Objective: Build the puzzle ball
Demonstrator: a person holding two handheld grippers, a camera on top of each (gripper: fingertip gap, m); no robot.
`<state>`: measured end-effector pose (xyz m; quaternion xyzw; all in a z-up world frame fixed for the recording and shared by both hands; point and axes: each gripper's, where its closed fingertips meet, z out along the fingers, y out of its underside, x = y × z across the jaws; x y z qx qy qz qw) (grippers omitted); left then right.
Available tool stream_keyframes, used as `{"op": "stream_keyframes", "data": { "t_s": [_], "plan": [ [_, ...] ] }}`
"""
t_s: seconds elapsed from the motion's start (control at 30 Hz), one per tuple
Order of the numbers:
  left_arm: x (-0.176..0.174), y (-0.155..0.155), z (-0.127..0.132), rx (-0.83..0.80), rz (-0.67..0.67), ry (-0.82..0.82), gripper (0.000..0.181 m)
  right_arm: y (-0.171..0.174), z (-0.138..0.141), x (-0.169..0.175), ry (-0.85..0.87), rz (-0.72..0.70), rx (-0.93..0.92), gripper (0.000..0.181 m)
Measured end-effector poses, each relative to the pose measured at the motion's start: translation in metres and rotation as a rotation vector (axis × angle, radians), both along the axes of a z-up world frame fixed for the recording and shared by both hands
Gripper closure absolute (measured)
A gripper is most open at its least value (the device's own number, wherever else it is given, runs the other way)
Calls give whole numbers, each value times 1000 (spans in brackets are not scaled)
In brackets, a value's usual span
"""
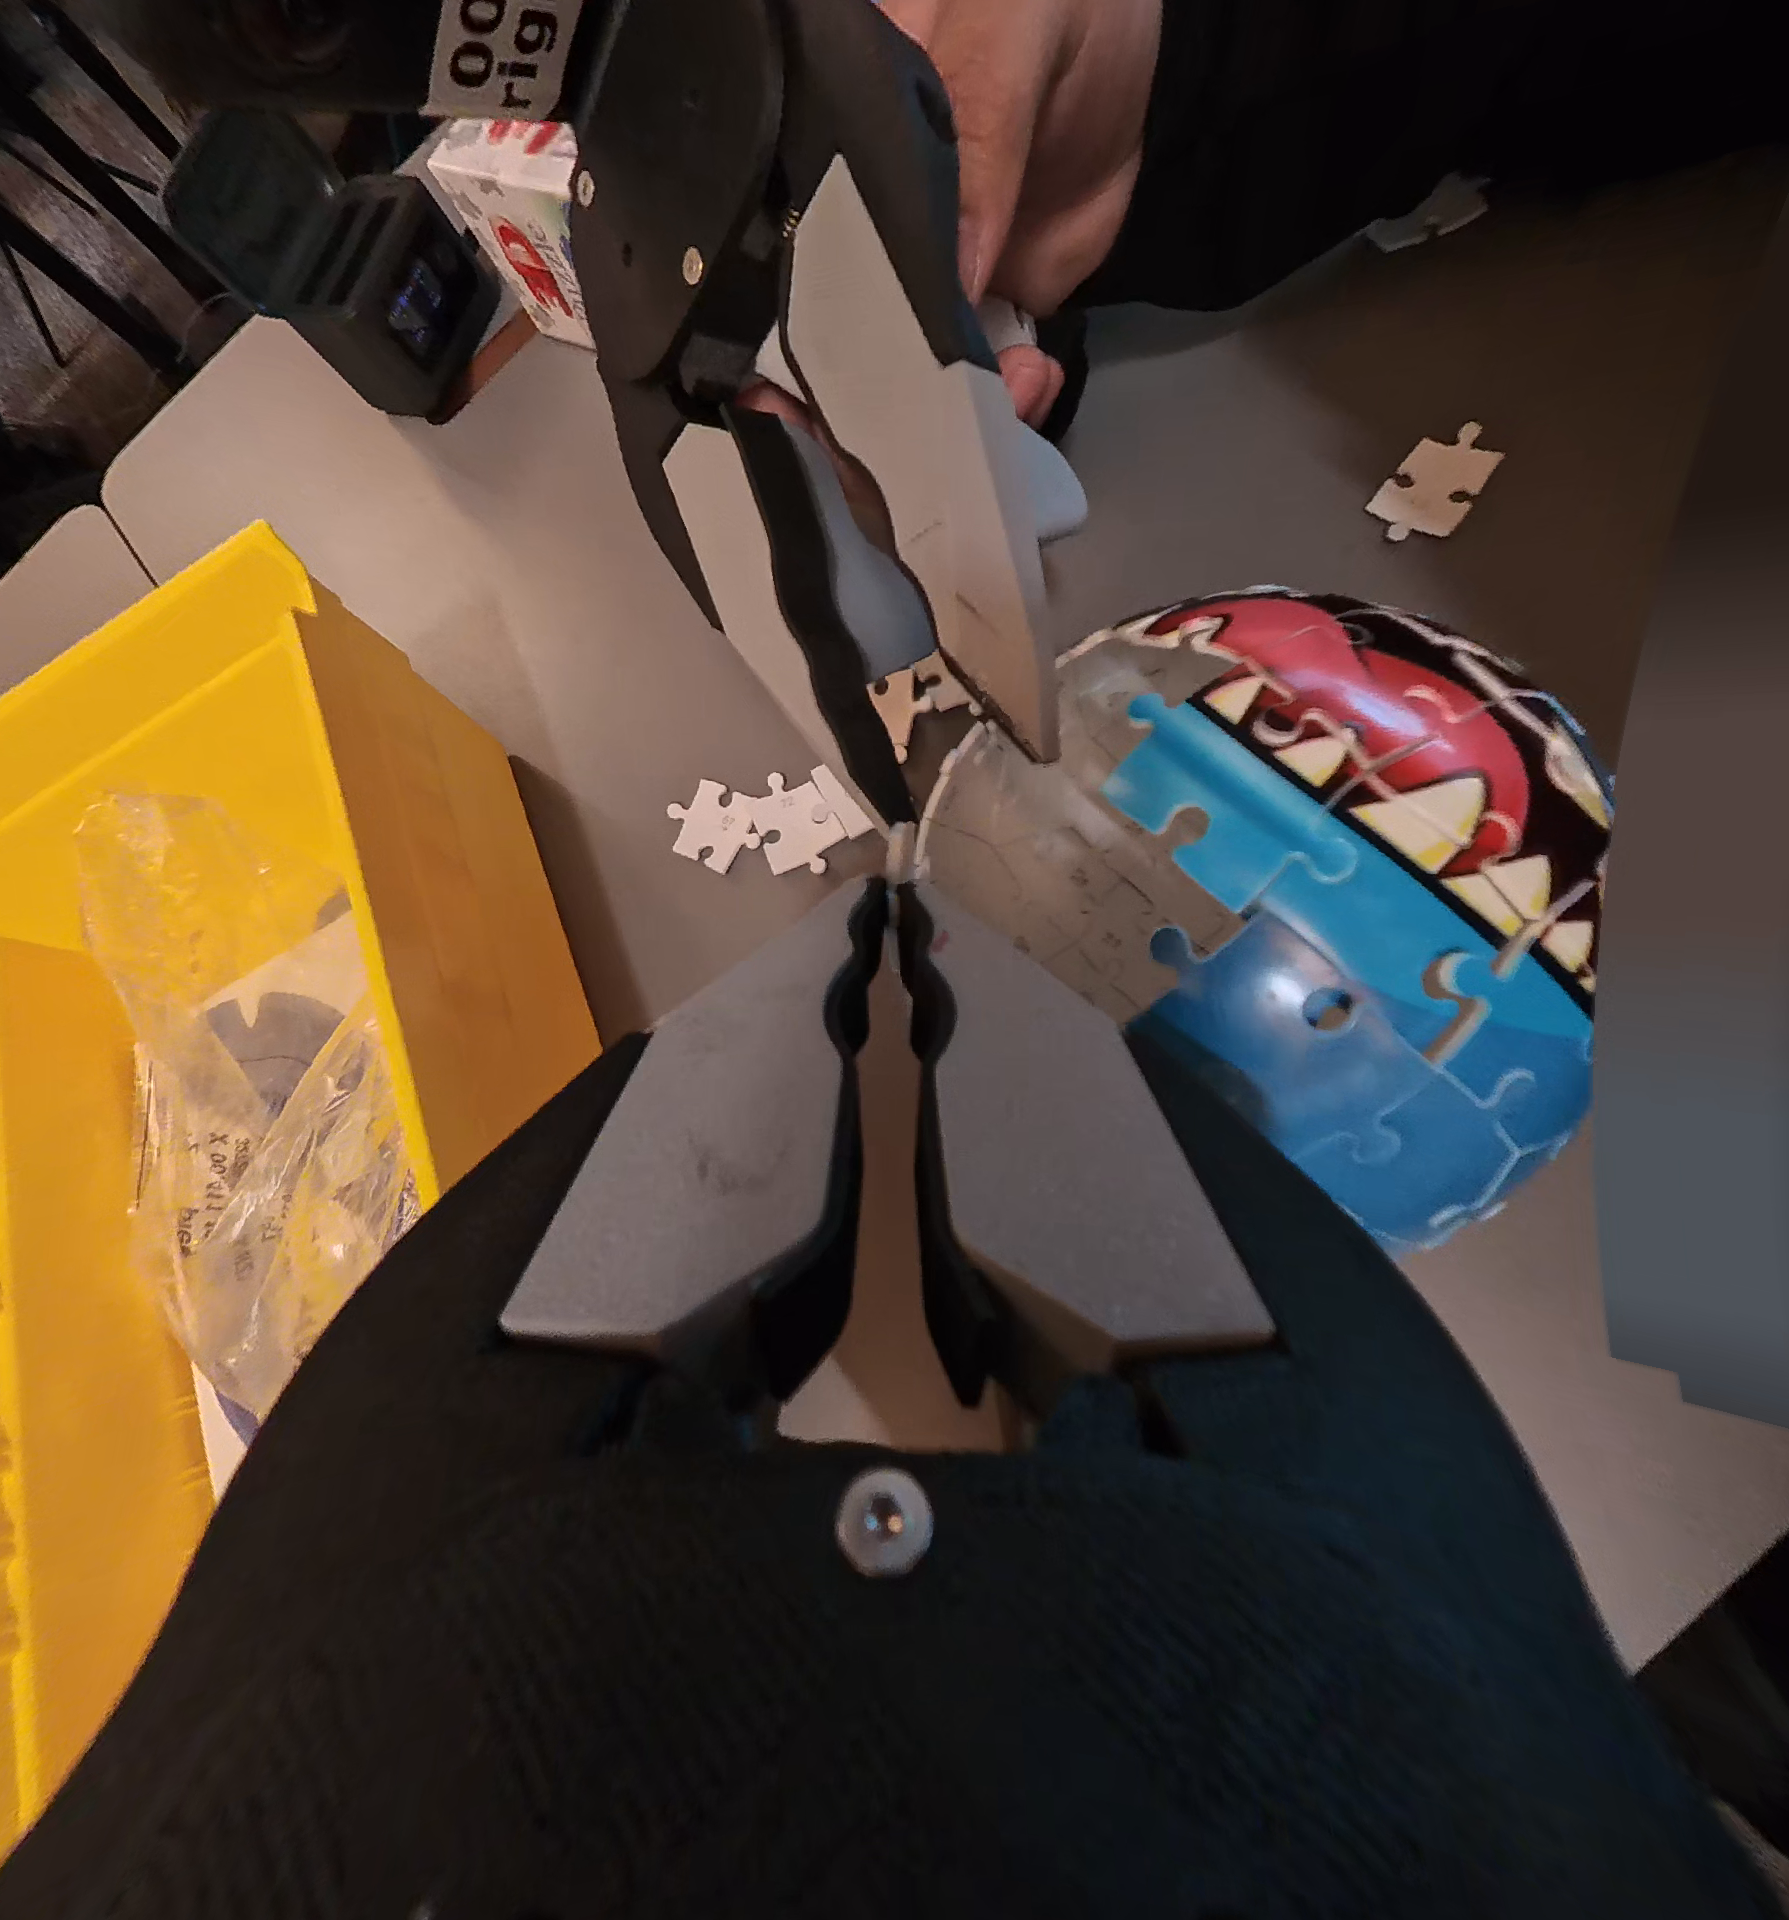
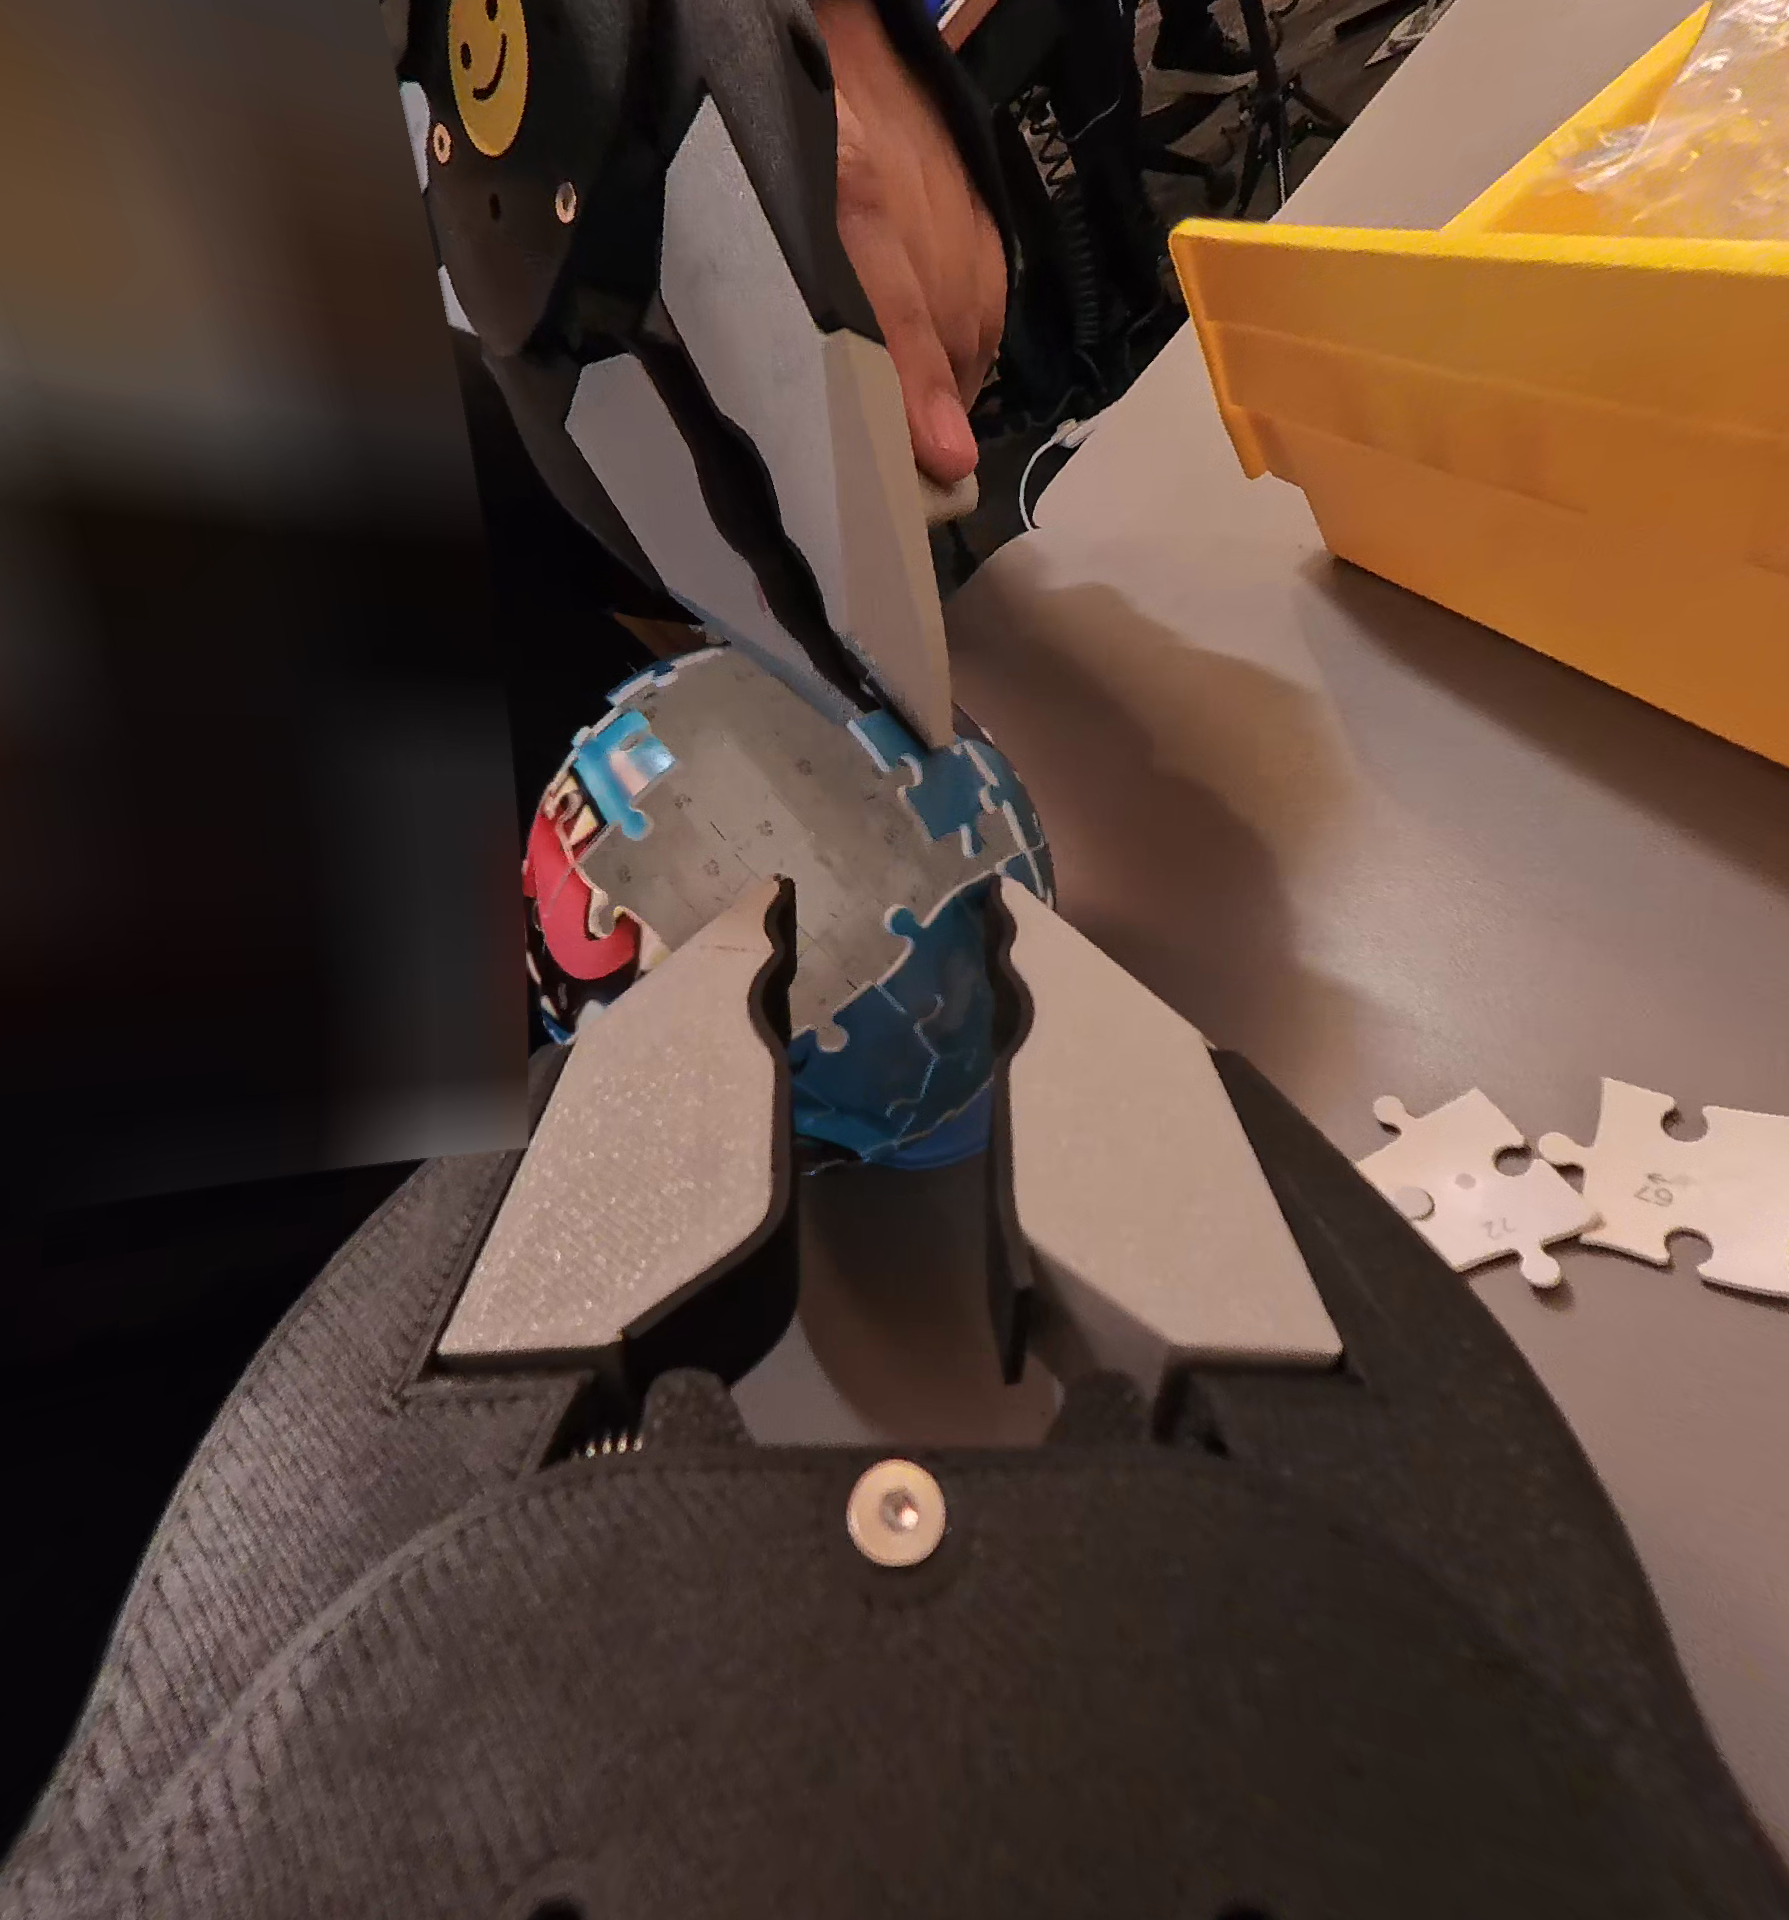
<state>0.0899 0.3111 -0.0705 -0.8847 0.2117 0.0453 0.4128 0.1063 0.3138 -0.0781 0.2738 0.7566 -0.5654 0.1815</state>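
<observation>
On grey table (image 2: 1285, 727): left gripper (image 1: 895, 894) pinching puzzle ball (image 1: 1389, 883) rim, right gripper (image 2: 895, 904) parted.

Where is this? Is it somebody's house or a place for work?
Probably a workroom or lab, not a house. There is a plain grey table, a yellow storage bin like those in workshops, and black stands and cables behind the table.

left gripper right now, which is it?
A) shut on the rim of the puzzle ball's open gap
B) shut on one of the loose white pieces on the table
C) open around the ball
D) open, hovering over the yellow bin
A: in the left wrist view the left gripper has its fingers pinched together on the white edge of the puzzle ball where pieces are missing.
</observation>
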Motion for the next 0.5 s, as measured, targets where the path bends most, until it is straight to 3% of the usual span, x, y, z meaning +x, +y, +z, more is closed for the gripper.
{"op": "stream_keyframes", "data": {
  "t_s": [0.1, 0.23, 0.37, 0.43, 0.5],
  "plan": [
    [-9, -3, 13, 37, 27, 6, 181, 2, 4, -2, 8, -20, -3, 145],
    [-35, -16, 51, 144, 105, -18, 181, 9, 15, -4, 27, -73, -4, 137],
    [-35, -39, 74, 234, 81, -296, 181, 16, 39, 5, 60, -122, -36, 116],
    [-23, -55, 73, 245, 10, -453, 181, 21, 43, 11, 77, -183, 4, 114],
    [-6, -74, 78, 288, -107, -643, 181, 23, 44, 26, 86, -213, 34, 101]
  ]
}}
